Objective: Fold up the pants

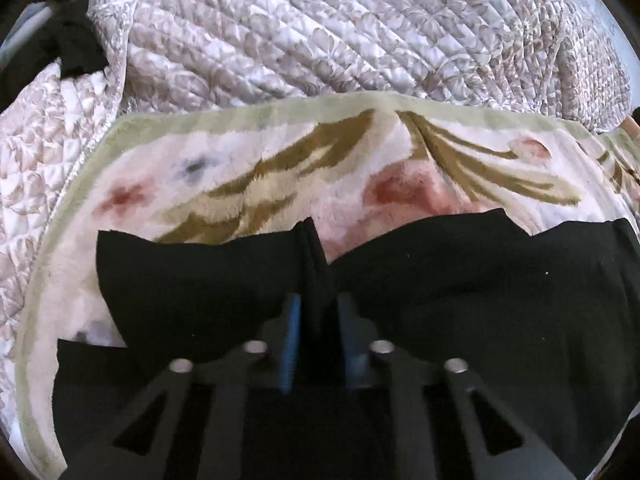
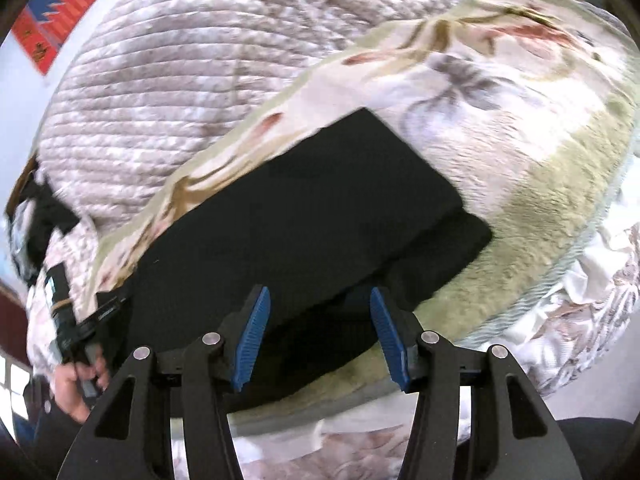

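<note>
Left tongs seemingly pinching pants

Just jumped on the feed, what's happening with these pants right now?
A person is folding black fabric pants on a floral fleece blanket spread over a quilted beige bedspread. The left claw is clamped on a bunched ridge of the pants. The right claw is open, hovering over the near edge of the pants, gripping nothing. In the right wrist view the pants already lie in layers, one panel over another.
</note>
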Tool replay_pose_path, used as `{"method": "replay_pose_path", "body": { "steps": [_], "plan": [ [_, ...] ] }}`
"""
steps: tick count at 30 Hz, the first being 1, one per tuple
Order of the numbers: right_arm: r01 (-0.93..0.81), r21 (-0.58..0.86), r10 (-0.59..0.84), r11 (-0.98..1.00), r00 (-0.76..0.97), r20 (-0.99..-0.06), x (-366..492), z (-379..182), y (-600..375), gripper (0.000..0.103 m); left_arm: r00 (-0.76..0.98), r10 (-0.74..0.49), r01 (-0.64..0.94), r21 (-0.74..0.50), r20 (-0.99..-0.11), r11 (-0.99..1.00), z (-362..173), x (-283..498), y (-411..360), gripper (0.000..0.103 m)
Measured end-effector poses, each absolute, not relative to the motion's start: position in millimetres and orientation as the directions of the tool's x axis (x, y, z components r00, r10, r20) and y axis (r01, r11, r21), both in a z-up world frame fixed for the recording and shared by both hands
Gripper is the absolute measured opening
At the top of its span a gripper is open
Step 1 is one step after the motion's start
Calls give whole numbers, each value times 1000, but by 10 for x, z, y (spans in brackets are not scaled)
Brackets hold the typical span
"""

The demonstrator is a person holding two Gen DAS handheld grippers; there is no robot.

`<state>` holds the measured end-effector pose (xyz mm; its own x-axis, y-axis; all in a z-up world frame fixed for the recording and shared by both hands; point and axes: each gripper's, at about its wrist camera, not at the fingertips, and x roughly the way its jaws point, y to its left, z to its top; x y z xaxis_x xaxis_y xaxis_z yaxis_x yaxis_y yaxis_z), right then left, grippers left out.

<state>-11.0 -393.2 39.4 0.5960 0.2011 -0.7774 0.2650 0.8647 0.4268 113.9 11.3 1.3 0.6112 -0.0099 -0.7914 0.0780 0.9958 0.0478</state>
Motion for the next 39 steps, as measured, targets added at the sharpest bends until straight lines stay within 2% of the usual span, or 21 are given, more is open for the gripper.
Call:
{"method": "replay_pose_path", "body": {
  "steps": [2,7,10,12,16,19,21,23,26,31,33,35,37,39],
  "plan": [
    [305,436,192,846,589,-785,-73,336,-4020,53,630,-13,74,44,-776,996,88,1066,123,7],
    [340,480,202,809,606,-770,-6,316,-4140,53,736,-54,-8,-89,-675,996,516,554,527,6],
    [338,484,191,807,627,-756,-3,371,-4151,53,784,-37,-78,-158,-620,984,669,109,865,6],
    [335,491,189,804,638,-746,-18,391,-4155,53,790,-14,-128,-186,-613,974,661,-128,1070,6],
    [351,517,202,781,641,-741,-18,354,-4191,53,750,1,-208,-234,-661,950,432,-363,1407,7],
    [347,518,195,782,653,-732,-18,396,-4188,53,724,-49,-223,-302,-688,927,292,-335,1551,17],
    [348,519,196,781,653,-731,-4,409,-4179,53,717,-65,-233,-327,-694,916,229,-305,1598,39],
    [349,522,192,778,660,-727,1,425,-4184,53,712,-84,-249,-362,-697,898,178,-301,1642,44],
    [349,532,191,772,670,-717,19,450,-4203,53,700,-104,-279,-405,-707,871,102,-249,1714,44],
    [390,561,195,730,668,-718,87,384,-4345,52,706,-92,-281,-397,-702,873,124,-175,1671,40],
    [401,584,213,706,666,-715,98,326,-4402,45,704,-87,-273,-381,-705,883,130,-161,1645,21],
    [403,582,215,706,661,-719,100,299,-4415,30,695,-80,-278,-369,-715,887,109,-139,1637,12],
    [408,578,215,707,654,-725,110,273,-4432,19,692,-77,-279,-364,-718,889,115,-130,1640,6],
    [413,579,214,703,653,-727,108,274,-4453,15,699,-78,-277,-370,-711,887,176,-155,1648,4]
  ]
}}
